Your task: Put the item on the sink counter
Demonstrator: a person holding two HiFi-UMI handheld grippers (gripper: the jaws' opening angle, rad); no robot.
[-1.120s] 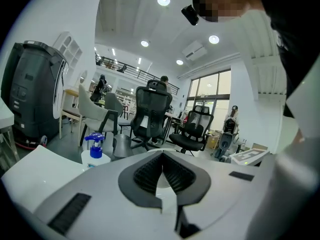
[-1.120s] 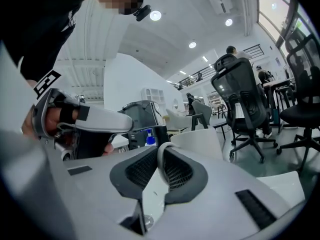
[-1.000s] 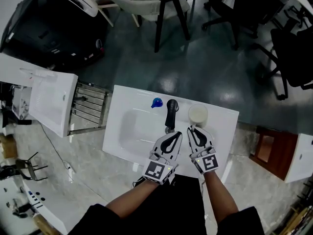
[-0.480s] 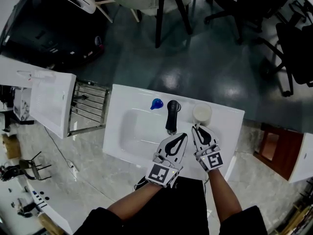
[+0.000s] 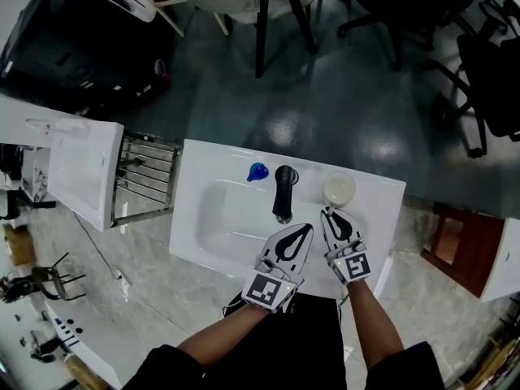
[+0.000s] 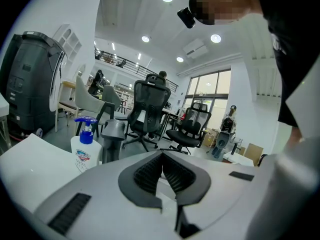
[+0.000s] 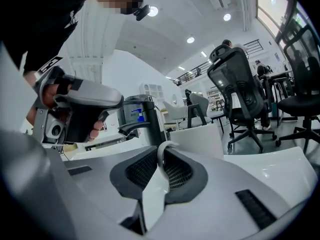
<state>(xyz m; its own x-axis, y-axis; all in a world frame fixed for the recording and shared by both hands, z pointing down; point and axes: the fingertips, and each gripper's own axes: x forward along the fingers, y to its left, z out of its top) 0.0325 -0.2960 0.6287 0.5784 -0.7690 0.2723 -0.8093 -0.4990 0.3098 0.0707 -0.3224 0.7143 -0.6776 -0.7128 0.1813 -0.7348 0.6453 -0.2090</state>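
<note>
A white cup [image 5: 339, 189] stands on the white sink counter [image 5: 382, 205], right of the black faucet [image 5: 283, 192]. My right gripper [image 5: 331, 212] reaches it from the near side and is shut on its handle. In the right gripper view the curved white handle [image 7: 162, 150] sits pinched between the pads, with the cup body [image 7: 197, 138] just beyond. My left gripper [image 5: 307, 227] hovers over the basin's near edge in front of the faucet, shut, with nothing held. In the left gripper view its jaws [image 6: 161, 156] meet at the tips.
A blue-pump soap bottle [image 5: 257, 171] [image 6: 85, 151] stands left of the faucet [image 6: 113, 136]. A second white unit [image 5: 81, 165] and a metal rack [image 5: 146, 177] lie to the left. A brown stool [image 5: 451, 250] is at the right, and office chairs [image 5: 268, 6] stand beyond.
The cup and my right gripper have shifted slightly to the right along the counter, away from the faucet. My left gripper has followed a little to the right.
</note>
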